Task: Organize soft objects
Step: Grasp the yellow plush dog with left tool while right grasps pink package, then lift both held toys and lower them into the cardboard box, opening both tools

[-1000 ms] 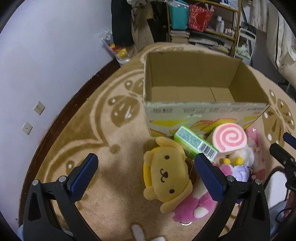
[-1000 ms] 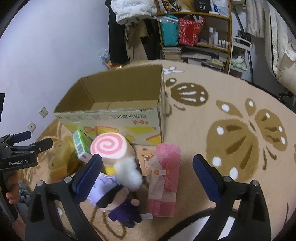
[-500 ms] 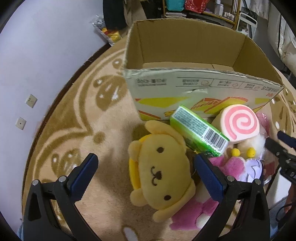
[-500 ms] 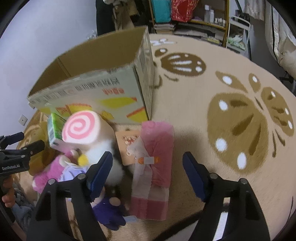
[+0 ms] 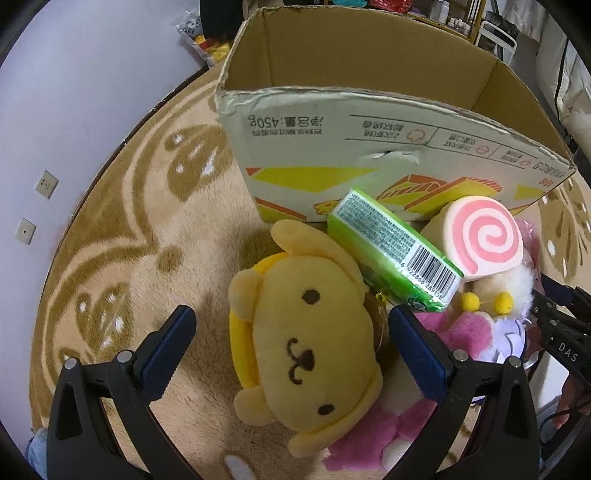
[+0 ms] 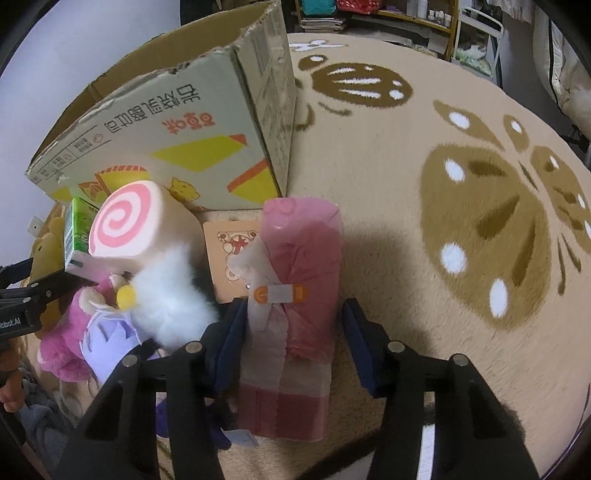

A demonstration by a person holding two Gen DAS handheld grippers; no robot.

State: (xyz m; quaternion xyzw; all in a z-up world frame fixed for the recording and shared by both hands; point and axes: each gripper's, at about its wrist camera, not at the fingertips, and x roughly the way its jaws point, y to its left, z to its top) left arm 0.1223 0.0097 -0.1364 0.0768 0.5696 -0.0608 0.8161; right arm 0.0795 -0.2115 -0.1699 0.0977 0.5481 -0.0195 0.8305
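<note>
An open cardboard box (image 5: 369, 122) stands on the rug, also in the right wrist view (image 6: 177, 125). In front of it lie a yellow dog plush (image 5: 306, 332), a green packet (image 5: 391, 254), a pink swirl roll cushion (image 5: 480, 236) (image 6: 125, 225), a pink plush (image 5: 391, 432), a white-and-purple plush (image 6: 162, 306) and a pink wrapped bundle (image 6: 306, 273). My left gripper (image 5: 291, 354) is open, its fingers either side of the yellow plush. My right gripper (image 6: 291, 343) is open, its fingers either side of the pink bundle, with gaps.
A tan patterned rug (image 6: 461, 206) covers the floor. A white wall with sockets (image 5: 46, 182) is at the left. Shelves with bags and bottles (image 6: 406, 14) stand behind the box. A printed card (image 6: 229, 266) lies beside the bundle.
Both grippers have moved forward and down toward the pile. The left one now straddles the yellow plush. The right one has narrowed and now straddles the pink bundle.
</note>
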